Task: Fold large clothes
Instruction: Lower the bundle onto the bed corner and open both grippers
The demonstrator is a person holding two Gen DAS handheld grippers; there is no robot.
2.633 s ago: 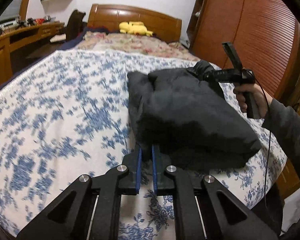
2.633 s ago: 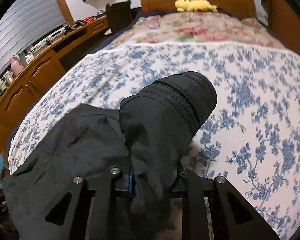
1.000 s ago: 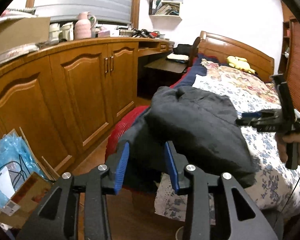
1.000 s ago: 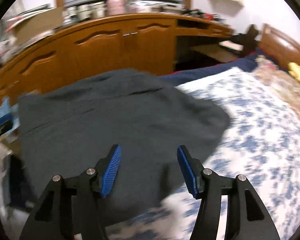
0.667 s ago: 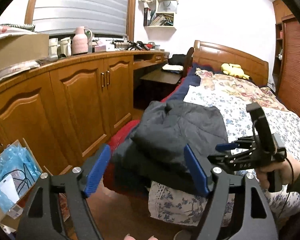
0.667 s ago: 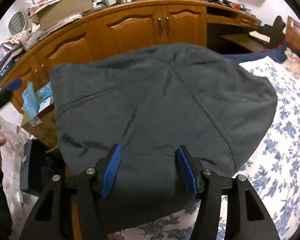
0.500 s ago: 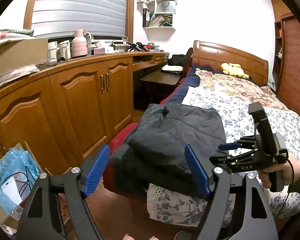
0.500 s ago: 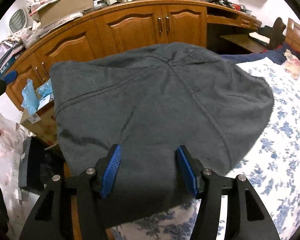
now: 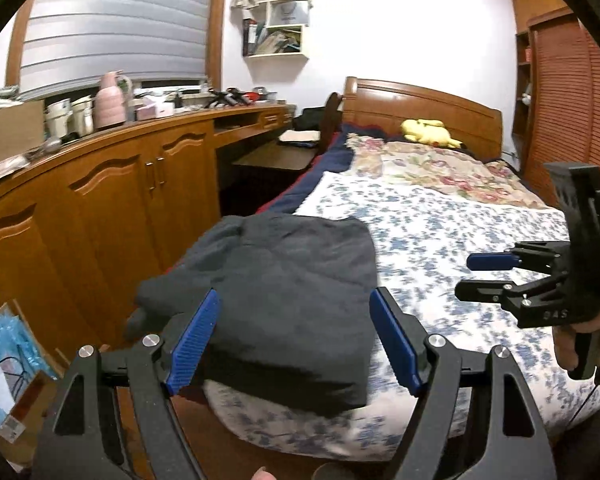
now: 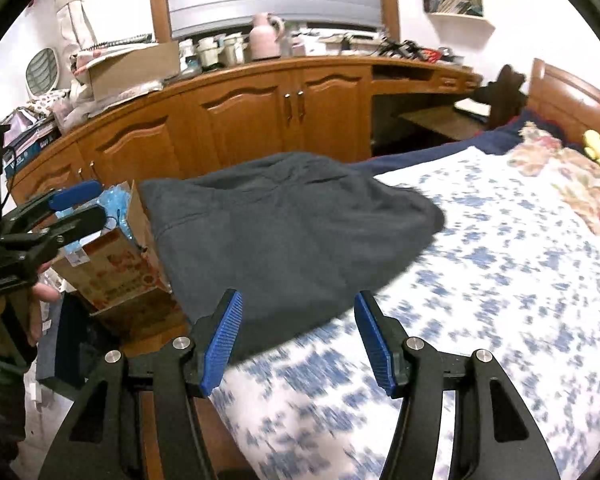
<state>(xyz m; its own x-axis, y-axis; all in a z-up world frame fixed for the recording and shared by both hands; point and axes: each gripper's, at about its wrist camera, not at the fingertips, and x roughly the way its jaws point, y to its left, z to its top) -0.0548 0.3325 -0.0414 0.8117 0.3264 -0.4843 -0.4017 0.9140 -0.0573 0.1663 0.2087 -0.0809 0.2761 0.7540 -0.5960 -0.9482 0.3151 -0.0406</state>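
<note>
Garment [image 9: 292, 292], dark and folded, lies on bed [image 9: 440, 240] ahead of my left gripper [image 9: 294, 344] and right gripper [image 10: 296, 340]; both spread, empty.

We see matt dark cloth in the folded garment [image 9: 296, 280]; glossy varnished wood on the cabinets [image 9: 112, 200]; printed cotton bedsheet [image 9: 440, 232]; ribbed blue pads [image 9: 194, 340].

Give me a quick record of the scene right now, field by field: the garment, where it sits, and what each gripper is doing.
garment: dark grey garment, folded into a bundle
location: corner of the bed, on the blue floral sheet, at the cabinet side
left gripper: open, nothing between the pads
right gripper: open, clear of the garment
other: yellow plush toy by the headboard
</note>
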